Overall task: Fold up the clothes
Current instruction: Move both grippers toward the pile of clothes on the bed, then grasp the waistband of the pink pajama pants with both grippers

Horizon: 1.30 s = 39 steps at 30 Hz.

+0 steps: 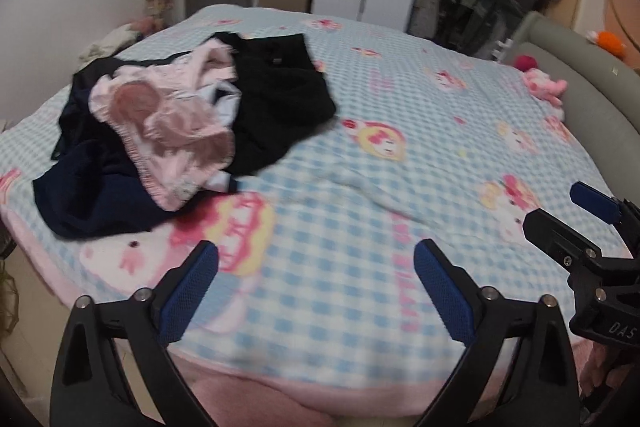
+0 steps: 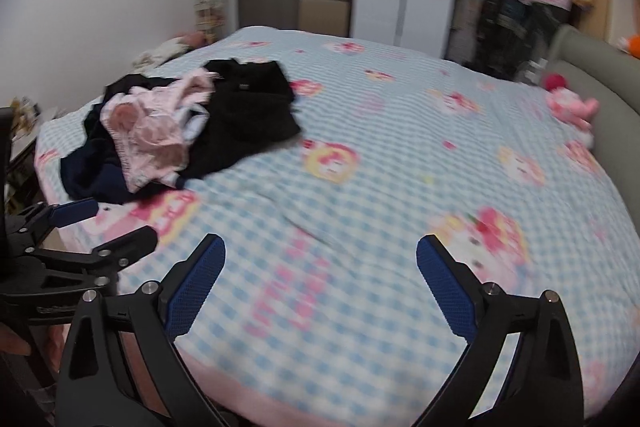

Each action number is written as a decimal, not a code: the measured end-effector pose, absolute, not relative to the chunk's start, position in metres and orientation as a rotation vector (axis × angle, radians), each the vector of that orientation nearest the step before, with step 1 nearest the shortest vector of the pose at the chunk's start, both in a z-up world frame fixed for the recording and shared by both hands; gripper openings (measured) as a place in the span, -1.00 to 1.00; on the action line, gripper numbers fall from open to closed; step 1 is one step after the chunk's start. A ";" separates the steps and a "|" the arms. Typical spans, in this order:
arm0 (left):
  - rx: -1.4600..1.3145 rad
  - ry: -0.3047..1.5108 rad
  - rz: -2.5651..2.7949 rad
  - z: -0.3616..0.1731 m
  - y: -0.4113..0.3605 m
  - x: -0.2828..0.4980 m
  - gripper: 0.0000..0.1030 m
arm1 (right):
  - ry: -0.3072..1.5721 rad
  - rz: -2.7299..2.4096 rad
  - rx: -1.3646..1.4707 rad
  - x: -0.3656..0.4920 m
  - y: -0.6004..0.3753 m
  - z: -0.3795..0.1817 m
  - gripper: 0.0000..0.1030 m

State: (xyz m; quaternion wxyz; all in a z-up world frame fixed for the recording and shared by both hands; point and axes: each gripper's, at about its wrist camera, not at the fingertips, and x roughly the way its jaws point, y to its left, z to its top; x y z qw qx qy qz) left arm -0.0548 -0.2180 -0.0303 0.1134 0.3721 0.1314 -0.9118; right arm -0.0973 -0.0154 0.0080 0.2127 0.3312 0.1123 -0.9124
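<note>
both my left hand-held gripper (image 1: 316, 267) and right hand-held gripper (image 2: 320, 263) hang spread and empty over the bed (image 1: 400, 155); the clothes pile (image 1: 168, 115) lies crumpled, so i'd reach left for one garment.

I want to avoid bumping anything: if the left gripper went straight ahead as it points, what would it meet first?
Probably just the checked blanket: the open left gripper points at bare bedding, with the clothes pile off to its left.
</note>
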 end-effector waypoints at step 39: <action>1.027 0.519 -2.540 -0.075 -0.426 -0.174 -0.80 | 0.577 -2.311 0.964 -0.244 -0.300 -0.100 -0.87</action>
